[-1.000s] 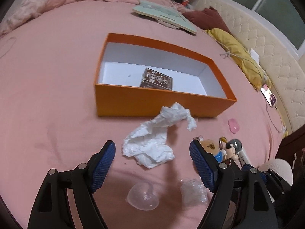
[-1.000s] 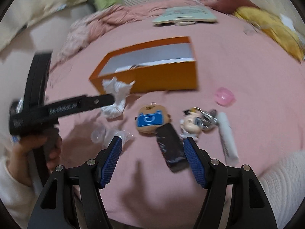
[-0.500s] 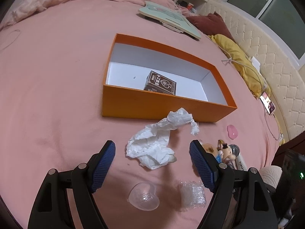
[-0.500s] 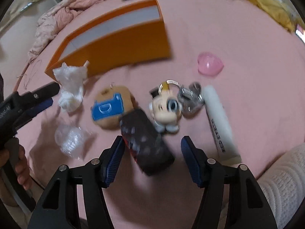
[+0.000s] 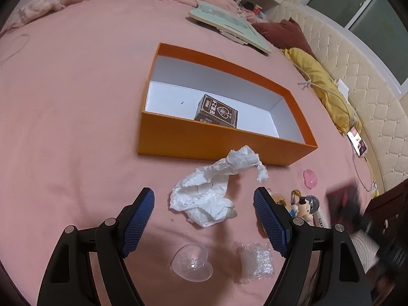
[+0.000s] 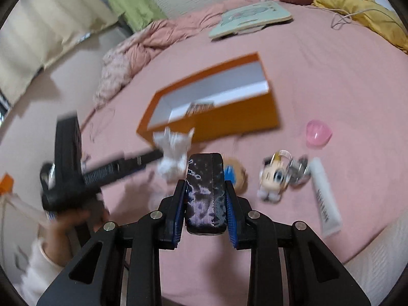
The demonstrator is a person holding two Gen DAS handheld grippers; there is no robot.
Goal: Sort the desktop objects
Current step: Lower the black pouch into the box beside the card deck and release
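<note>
My right gripper (image 6: 205, 186) has its jaws closing, and its blue pads press both sides of a dark patterned case (image 6: 205, 170), held just above the pink bed. In the left wrist view the same case (image 5: 344, 204) is a blur at the right edge. My left gripper (image 5: 204, 195) stands open over a crumpled white tissue (image 5: 201, 204), nothing between its pads. Beyond it lies the orange box (image 5: 204, 140) with a brown card box (image 5: 216, 112) inside. A round plush charm (image 6: 236, 176), a cartoon keychain (image 6: 274, 178) and a white tube (image 6: 325, 199) lie on the bed.
A clear heart-shaped shell (image 5: 192, 262) and a scrap of bubble wrap (image 5: 257, 261) lie near the left gripper. A pink heart shell (image 6: 318, 132) sits right of the box. A teal book (image 5: 229, 25), a yellow pillow (image 5: 318, 76) and a lit phone (image 5: 357, 144) lie farther off.
My right gripper has shut on the dark case and raised it off the bed. The left gripper has kept its place, still open over the tissue.
</note>
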